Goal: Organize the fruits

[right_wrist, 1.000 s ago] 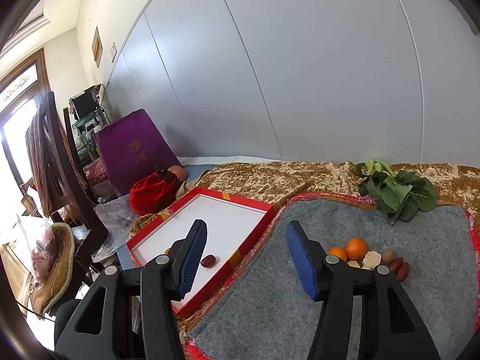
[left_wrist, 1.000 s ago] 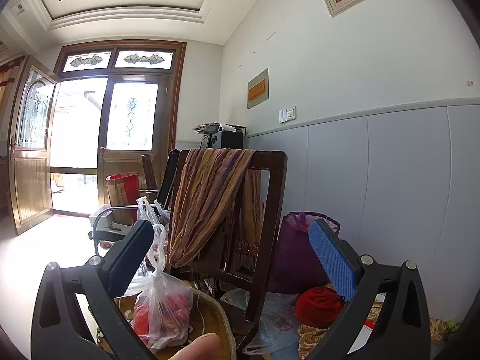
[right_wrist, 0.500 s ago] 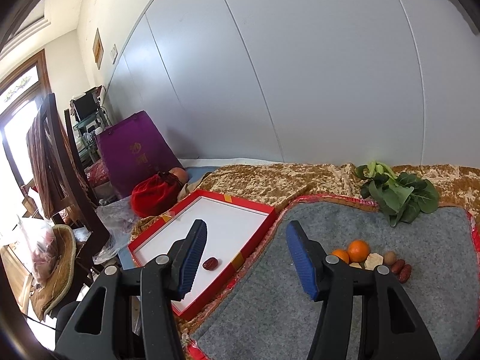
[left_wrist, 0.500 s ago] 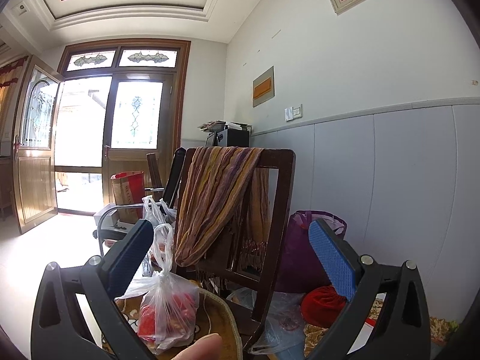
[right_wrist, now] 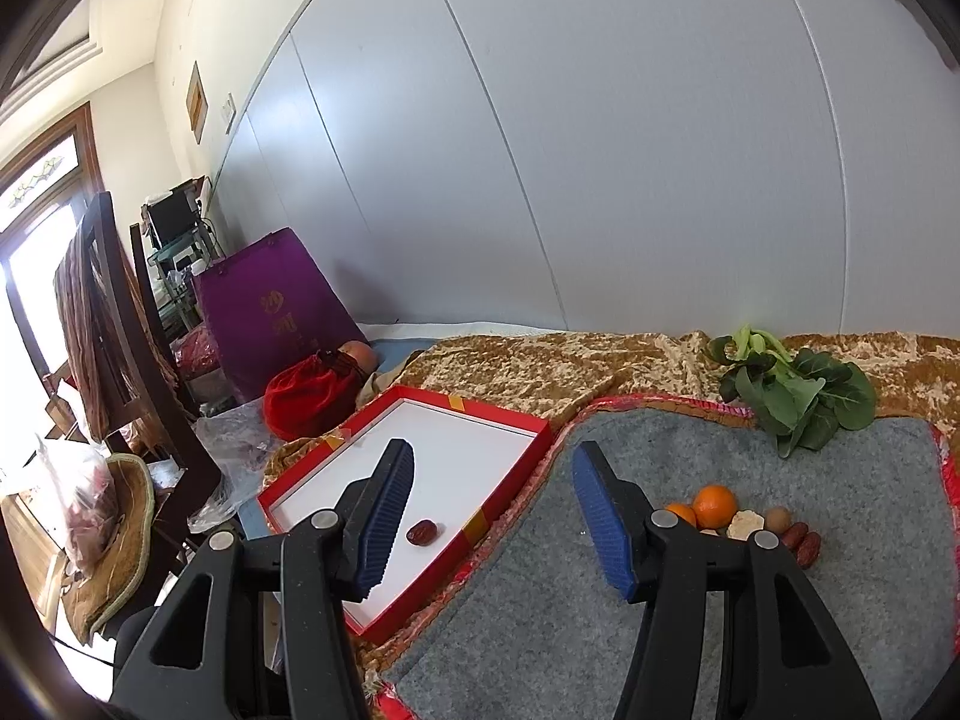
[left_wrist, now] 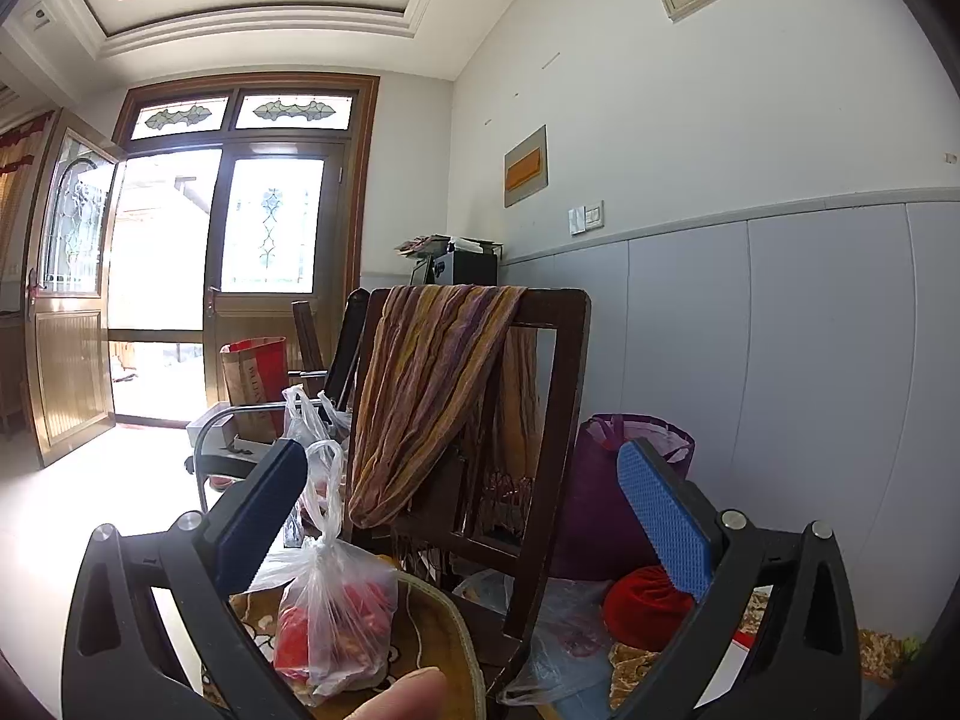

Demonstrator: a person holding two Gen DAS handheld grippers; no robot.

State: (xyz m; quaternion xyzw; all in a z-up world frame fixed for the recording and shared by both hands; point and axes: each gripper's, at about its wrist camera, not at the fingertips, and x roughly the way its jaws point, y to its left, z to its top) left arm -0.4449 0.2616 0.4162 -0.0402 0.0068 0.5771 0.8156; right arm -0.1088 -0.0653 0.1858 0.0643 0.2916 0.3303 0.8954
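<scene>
In the right wrist view, a red-rimmed white tray (right_wrist: pixel 528 429) lies on the gold cloth with one red date (right_wrist: pixel 422 533) in it. To its right on the grey mat (right_wrist: pixel 600 630) sit two oranges (right_wrist: pixel 714 506), a pale chunk, a brown nut and two more red dates (right_wrist: pixel 803 542). My right gripper (right_wrist: pixel 489 516) is open and empty, held above the tray's right edge. My left gripper (left_wrist: pixel 462 516) is open and empty, pointing at a chair away from the fruit.
Leafy greens (right_wrist: pixel 792 390) lie at the mat's far edge. A red pouch (right_wrist: pixel 312 399) and a purple bag (right_wrist: pixel 273 315) stand left of the tray. A wooden chair with a striped scarf (left_wrist: pixel 432 396) holds a plastic bag of red items (left_wrist: pixel 336 612).
The right gripper has drifted slightly, the tray and fruit sitting a little lower in its view. The left gripper has tilted up and shifted slightly. Both stay open.
</scene>
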